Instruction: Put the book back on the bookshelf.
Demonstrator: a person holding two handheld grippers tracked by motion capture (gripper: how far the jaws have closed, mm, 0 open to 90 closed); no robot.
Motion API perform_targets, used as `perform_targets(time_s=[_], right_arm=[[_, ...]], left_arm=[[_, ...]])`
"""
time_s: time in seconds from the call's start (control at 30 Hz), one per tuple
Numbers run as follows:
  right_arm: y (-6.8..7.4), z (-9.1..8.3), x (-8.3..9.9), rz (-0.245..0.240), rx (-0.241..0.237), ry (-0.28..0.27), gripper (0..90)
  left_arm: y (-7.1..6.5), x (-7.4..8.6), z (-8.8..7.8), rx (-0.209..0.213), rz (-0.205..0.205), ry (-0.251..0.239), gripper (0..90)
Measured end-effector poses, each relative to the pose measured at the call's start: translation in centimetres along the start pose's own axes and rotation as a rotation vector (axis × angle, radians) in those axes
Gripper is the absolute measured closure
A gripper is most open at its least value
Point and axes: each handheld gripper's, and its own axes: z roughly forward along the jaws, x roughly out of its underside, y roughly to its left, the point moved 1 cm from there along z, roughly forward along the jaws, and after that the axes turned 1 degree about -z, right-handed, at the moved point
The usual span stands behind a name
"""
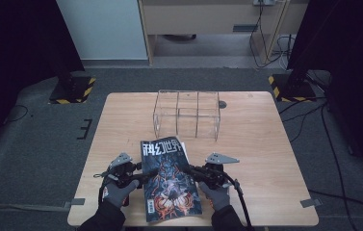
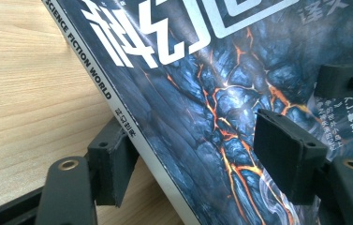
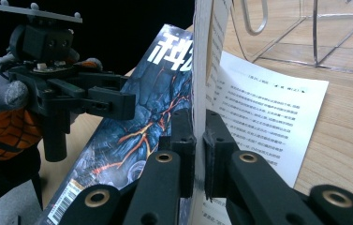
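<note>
Dark-covered, with orange cracks and white characters, the magazine [image 1: 169,180] is found at the near middle of the wooden table [image 1: 256,144], between the two hands. The right gripper [image 3: 199,140] is seen clamped on a thin sheaf of pages at the magazine's right edge, which is held upright while one printed page lies flat on the table to the right. The left gripper [image 2: 197,164] is placed astride the spine at the left edge, one jaw under it and one above the cover; its jaws are held wide, with no contact on top. A clear wire-framed rack [image 1: 187,114] is noted beyond the magazine, well apart.
</note>
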Motion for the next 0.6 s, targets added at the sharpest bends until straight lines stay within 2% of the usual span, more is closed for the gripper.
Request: perform_targets(time_s=[0.17,0.27,0.33,0.43,0.53,0.57,0.6], right_arm=[[0.0,0.0,0.0,-0.007,-0.007,-0.001,85.3],[0.0,-0.1,0.0,-0.014,-0.008,-0.004,85.3],[0.0,-0.1,0.0,-0.018,-0.013,-0.008,85.3],[0.0,-0.2,-0.1,-0.021,-0.013,-0.016,85.3],[0.0,-0.2,-0.1,-0.020,-0.015,-0.019,85.3],[0.0,-0.2,-0.2,-0.014,-0.028,-0.030,85.3],[0.1,-0.2,-0.2,-0.017,-0.027,-0.030,85.3]], left_arm=[[-0.1,0.0,0.1,-0.006,0.005,0.009,32.4],[-0.1,0.0,0.1,0.004,-0.002,0.012,32.3],[-0.2,0.1,0.4,0.024,-0.012,0.031,32.5],[-0.7,0.1,0.6,0.013,0.010,0.046,33.4],[-0.8,0.2,0.7,0.021,0.011,0.058,37.4],[-1.4,0.3,1.0,-0.002,0.049,0.070,39.1],[-1.4,0.3,1.0,-0.002,0.049,0.070,39.3]])
